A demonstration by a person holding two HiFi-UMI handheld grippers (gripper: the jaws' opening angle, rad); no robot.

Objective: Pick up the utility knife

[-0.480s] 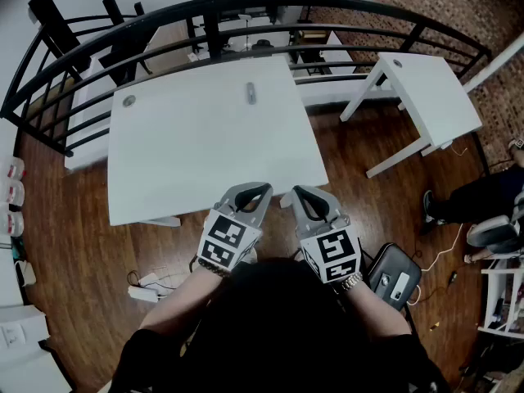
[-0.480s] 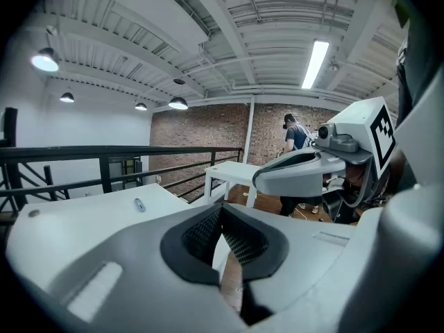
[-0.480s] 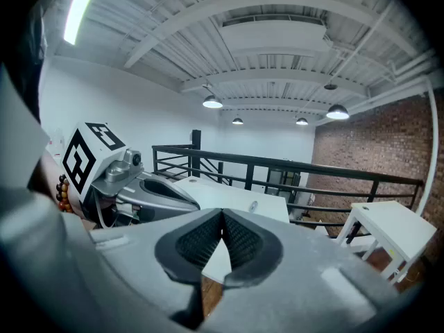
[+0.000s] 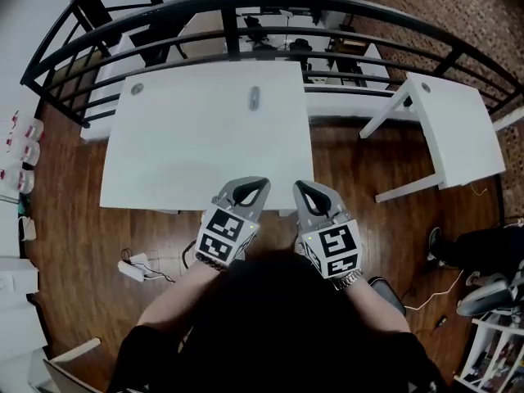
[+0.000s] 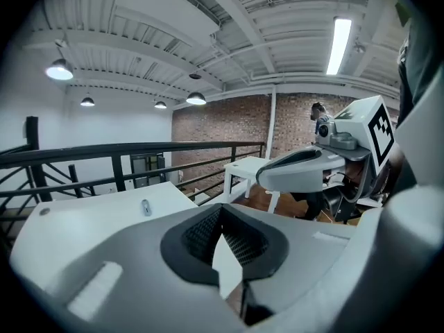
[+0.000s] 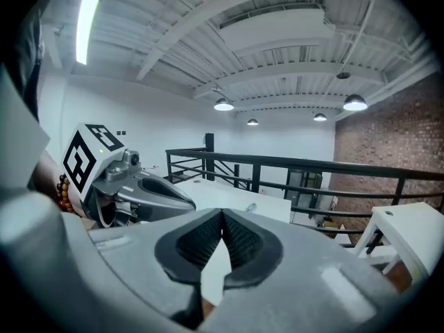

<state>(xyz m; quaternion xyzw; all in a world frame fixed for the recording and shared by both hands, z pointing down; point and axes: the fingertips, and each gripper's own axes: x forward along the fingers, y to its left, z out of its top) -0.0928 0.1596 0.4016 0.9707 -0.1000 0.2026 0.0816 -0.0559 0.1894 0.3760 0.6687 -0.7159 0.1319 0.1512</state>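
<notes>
L gripper (image 4: 260,185) & R gripper (image 4: 300,187): jaws together, empty, unmoved by near edge of white rectangular table (image 4: 180,154). Small grey utility knife (image 4: 255,98) at far side; reach not begun.

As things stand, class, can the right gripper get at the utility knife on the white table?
Probably yes: bare table lies between the right gripper and the utility knife. But the knife sits near the far edge, a long reach, and the jaws are shut.

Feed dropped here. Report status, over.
Left gripper, right gripper shut, empty. Knife untouched, far side of table. Nothing lies between.
</notes>
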